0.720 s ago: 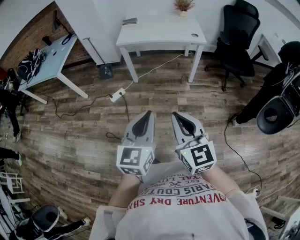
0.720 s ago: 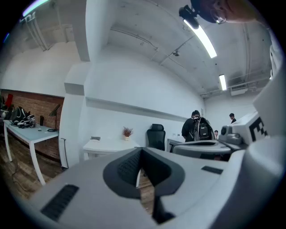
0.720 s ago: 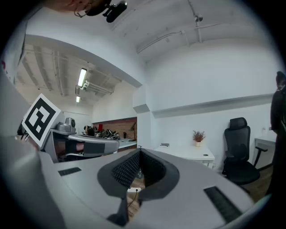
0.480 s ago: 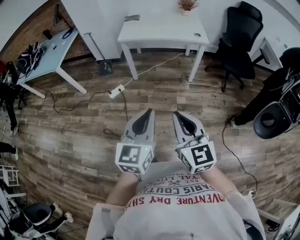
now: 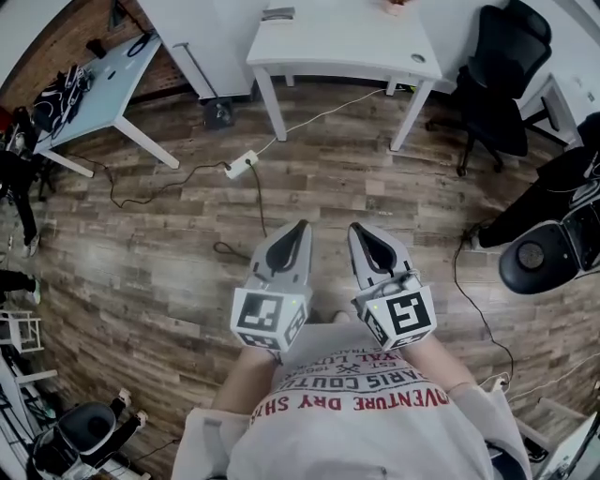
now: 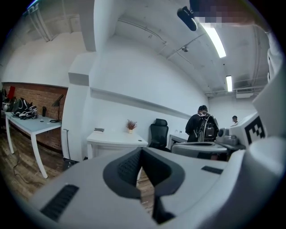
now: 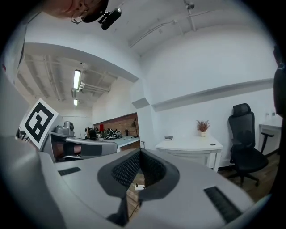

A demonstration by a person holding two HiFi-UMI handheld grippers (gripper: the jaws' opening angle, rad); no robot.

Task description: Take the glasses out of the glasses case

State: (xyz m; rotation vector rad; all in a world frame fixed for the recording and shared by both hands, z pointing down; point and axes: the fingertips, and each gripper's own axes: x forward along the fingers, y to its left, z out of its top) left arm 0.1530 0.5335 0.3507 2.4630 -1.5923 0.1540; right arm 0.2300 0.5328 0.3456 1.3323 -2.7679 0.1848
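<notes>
Both grippers are held close to the person's body, above the wooden floor. In the head view my left gripper (image 5: pixel 300 226) and my right gripper (image 5: pixel 354 228) point forward side by side, jaws closed and empty. The gripper views agree: the left gripper (image 6: pixel 142 150) and the right gripper (image 7: pixel 139 152) have their pads pressed together with nothing between them. Ahead stands a white table (image 5: pixel 375 42). A small dark flat object (image 5: pixel 277 13) lies at its far left; it is too small to tell whether it is the glasses case. No glasses are visible.
A potted plant (image 7: pixel 203 126) stands on the white table. A black office chair (image 5: pixel 502 84) is to its right and a light blue desk (image 5: pixel 89 94) to its left. A cable and power strip (image 5: pixel 241 165) lie on the floor ahead. Two people stand far off (image 6: pixel 203 127).
In the head view the table and floor have slid upward and slightly right, and the table looks a little larger. Both grippers keep the same shut pose near the body.
</notes>
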